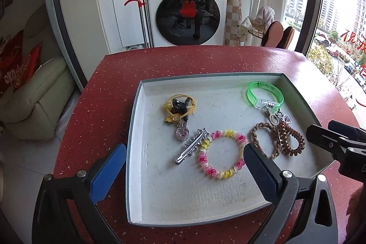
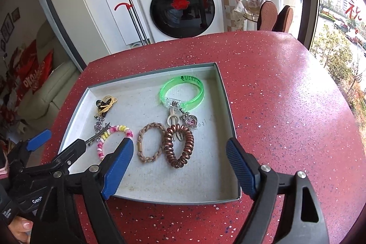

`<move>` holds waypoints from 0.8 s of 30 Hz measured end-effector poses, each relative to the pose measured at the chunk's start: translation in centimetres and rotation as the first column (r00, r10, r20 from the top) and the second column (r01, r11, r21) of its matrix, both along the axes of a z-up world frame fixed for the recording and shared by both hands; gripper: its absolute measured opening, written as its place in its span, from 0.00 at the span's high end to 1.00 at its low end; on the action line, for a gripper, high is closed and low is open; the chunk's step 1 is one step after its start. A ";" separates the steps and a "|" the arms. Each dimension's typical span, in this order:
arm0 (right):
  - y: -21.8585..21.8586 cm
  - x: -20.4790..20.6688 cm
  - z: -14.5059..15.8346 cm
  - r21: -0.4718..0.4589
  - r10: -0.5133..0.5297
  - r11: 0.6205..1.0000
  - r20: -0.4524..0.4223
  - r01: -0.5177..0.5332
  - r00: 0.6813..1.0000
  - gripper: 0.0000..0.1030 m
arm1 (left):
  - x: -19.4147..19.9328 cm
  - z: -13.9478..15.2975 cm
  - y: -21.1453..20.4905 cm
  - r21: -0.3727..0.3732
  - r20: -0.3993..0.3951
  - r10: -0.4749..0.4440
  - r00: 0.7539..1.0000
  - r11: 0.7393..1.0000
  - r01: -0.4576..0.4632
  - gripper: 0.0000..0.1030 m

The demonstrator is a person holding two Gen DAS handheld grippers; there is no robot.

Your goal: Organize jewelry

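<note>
A shallow grey-white tray [image 1: 137, 120] [image 2: 223, 93] on the red table holds jewelry: a green bangle [image 1: 265, 93] [image 2: 181, 90], a pink-yellow spiral bracelet [image 1: 222, 153] [image 2: 114, 136], a silver hair clip [image 1: 191, 145], a braided tan band [image 1: 266, 137] [image 2: 149, 143], a brown coil tie [image 1: 291, 138] [image 2: 179, 145], a yellow cord with black charm [image 1: 180, 106] [image 2: 105, 103], and heart pendants [image 2: 192, 121]. My left gripper [image 1: 183, 166] is open over the tray's near side, empty. My right gripper [image 2: 180, 166] is open over the tray's near right corner, empty.
The red speckled table [image 2: 286, 106] extends right and back of the tray. A washing machine [image 1: 187, 13], a mop and chairs [image 2: 274, 15] stand behind it. A window is on the right, a sofa on the left.
</note>
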State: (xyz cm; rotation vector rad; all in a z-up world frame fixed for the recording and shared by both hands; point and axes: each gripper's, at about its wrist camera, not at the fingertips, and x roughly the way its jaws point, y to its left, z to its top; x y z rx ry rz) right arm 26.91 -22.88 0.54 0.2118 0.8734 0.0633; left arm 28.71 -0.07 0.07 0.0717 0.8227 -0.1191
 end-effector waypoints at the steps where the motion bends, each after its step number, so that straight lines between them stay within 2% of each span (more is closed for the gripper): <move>1: 0.0 -0.3 0.1 0.001 -0.004 1.000 0.012 0.004 1.000 0.00 | -0.2 0.1 0.1 0.004 0.005 0.002 1.000 1.000 -0.002 0.00; 4: 0.2 -1.3 0.6 -0.007 -0.016 1.000 0.066 0.016 0.998 0.00 | -1.3 0.5 0.5 0.004 0.022 0.010 1.000 1.000 -0.011 0.00; 8: 0.4 -2.4 1.1 0.002 -0.015 1.000 0.094 0.015 0.995 0.00 | -2.7 1.0 1.0 -0.010 0.042 0.026 0.999 1.000 -0.025 0.00; 16: 1.1 -4.8 1.2 -0.008 0.000 1.000 0.103 0.000 0.995 0.00 | -5.7 1.4 1.8 -0.040 0.071 0.057 0.996 0.998 -0.054 0.00; 24: 1.8 -7.5 0.1 -0.088 -0.001 0.996 0.119 0.011 0.993 0.00 | -8.8 0.4 2.0 -0.024 0.095 0.086 0.992 0.996 -0.084 0.00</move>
